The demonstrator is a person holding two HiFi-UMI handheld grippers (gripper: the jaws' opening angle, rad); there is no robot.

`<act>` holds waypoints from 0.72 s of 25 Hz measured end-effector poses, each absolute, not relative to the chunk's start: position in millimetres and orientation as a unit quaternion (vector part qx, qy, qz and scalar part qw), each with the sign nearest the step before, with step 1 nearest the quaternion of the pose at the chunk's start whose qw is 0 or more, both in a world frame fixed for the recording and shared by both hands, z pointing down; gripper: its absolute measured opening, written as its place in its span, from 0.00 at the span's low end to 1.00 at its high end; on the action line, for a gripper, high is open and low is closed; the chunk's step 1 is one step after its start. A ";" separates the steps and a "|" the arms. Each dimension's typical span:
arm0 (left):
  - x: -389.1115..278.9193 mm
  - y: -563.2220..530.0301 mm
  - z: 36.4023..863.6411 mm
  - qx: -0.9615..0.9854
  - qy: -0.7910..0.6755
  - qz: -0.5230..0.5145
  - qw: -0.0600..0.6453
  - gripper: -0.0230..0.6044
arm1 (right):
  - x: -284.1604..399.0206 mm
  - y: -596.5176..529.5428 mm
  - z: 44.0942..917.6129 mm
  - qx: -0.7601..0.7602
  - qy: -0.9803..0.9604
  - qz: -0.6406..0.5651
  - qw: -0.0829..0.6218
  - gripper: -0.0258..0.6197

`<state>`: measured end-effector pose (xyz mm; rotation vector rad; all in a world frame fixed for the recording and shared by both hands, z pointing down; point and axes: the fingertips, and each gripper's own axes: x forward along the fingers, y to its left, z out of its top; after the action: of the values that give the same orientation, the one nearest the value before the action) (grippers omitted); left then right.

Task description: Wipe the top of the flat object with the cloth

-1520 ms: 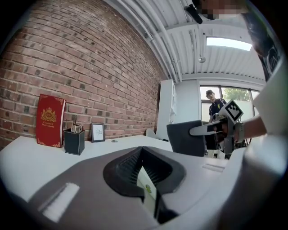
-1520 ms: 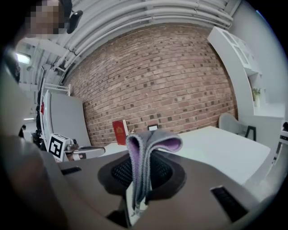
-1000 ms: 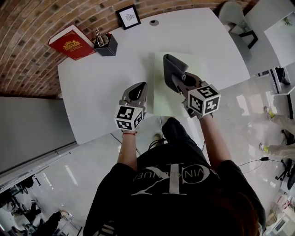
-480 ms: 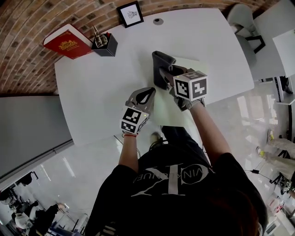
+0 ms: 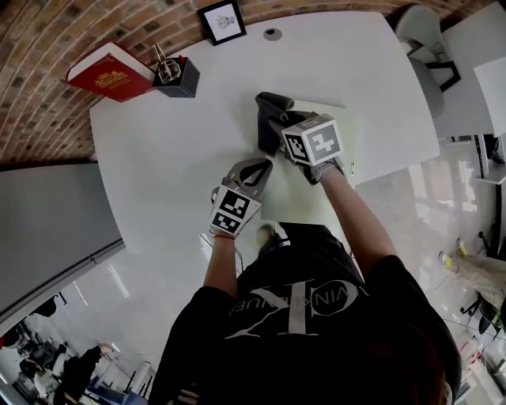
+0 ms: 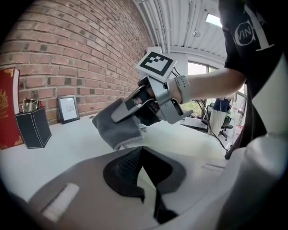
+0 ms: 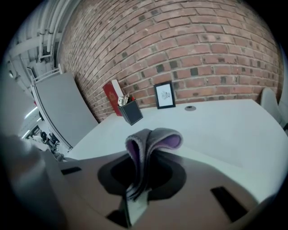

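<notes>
As the right gripper slid left, pinching the grey cloth tight, the cloth reached the far left corner of the pale flat sheet. The left gripper sat shut and empty by the sheet's near edge. The wiping looked well under way.

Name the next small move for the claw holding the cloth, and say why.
Likely draw the right claw rightward across the pale sheet: its clamped cloth sits at the sheet's left edge, with most of the top lying to its right.

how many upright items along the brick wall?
3, in the head view: red book leftmost, black pen holder beside it, framed picture further right. None apparently hidden.
</notes>
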<state>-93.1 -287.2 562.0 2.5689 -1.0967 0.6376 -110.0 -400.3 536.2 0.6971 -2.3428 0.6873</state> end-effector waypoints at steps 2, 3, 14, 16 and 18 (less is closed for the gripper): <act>-91.9 -286.6 562.6 0.889 -0.373 0.234 0.130 0.05 | -106.2 -401.9 538.4 0.263 -0.880 0.257 0.302 0.13; -91.2 -286.4 562.6 0.889 -0.370 0.240 0.126 0.05 | -103.6 -403.0 538.8 0.264 -0.879 0.257 0.304 0.13; -94.2 -286.7 563.4 0.887 -0.382 0.206 0.157 0.05 | -63.5 -411.8 540.6 0.301 -0.864 0.258 0.310 0.13; -95.1 -287.1 563.5 0.887 -0.383 0.201 0.161 0.05 | -54.2 -413.3 541.3 0.311 -0.860 0.260 0.309 0.13; -95.5 -287.4 563.2 0.887 -0.386 0.194 0.166 0.05 | -43.6 -414.7 542.0 0.322 -0.856 0.260 0.310 0.13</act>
<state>-95.5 -287.4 563.2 2.5243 -1.0983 0.5515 -43.6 -414.7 542.0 0.8497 -2.2612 0.6858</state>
